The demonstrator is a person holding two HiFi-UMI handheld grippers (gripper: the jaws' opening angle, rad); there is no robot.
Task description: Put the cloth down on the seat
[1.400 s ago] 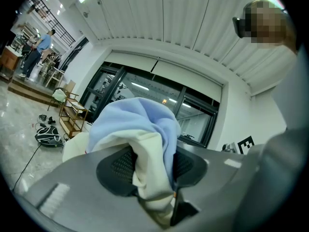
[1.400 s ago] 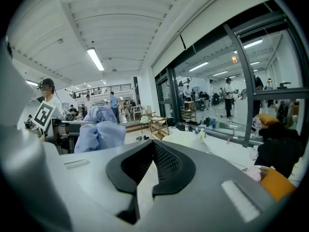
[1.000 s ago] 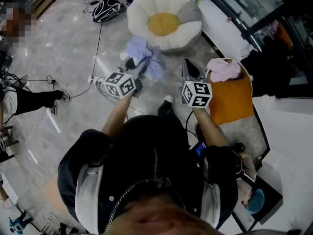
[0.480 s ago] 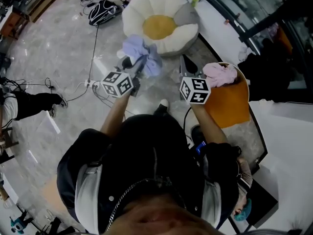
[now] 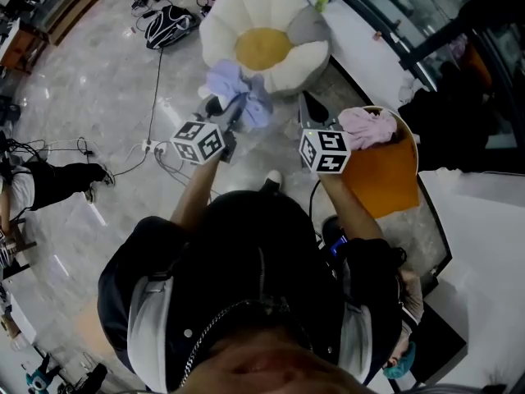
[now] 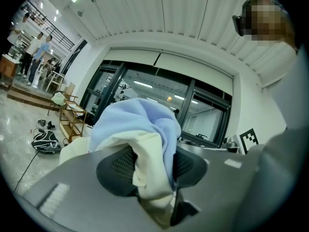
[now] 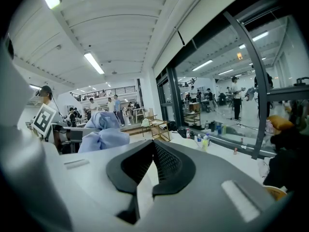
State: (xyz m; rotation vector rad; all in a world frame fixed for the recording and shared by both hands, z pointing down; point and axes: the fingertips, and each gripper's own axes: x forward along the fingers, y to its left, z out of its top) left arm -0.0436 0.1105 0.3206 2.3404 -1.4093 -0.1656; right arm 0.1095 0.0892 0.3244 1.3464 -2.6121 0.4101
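In the head view the left gripper (image 5: pixel 235 109) points toward a flower-shaped seat (image 5: pixel 220 33), white petals around a yellow middle, which sits on the pale marble floor (image 5: pixel 107 89). The light blue cloth (image 5: pixel 236 84) hangs bunched at this gripper's tip, over the seat's near rim; whether it touches the rim cannot be told. The right gripper (image 5: pixel 311 107) is held beside it, just apart from the cloth, next to an orange chair (image 5: pixel 385 171) with a pink cloth (image 5: pixel 367 125) piled on it. A black bag (image 5: pixel 168 25) lies on the floor left of the seat. In the left gripper view the 2 jaws are clamped on the cloth (image 6: pixel 145 134): a fold of light blue and cream fabric is squeezed between the dark ribbed pads (image 6: pixel 118 166) and billows out above them, with the left gripper (image 6: pixel 152 167) held level in the air. In the right gripper view the right gripper (image 7: pixel 153 146) is closed with its tips meeting and nothing between them, and the cloth (image 7: pixel 104 134) shows off to the left, beyond its own jaws.
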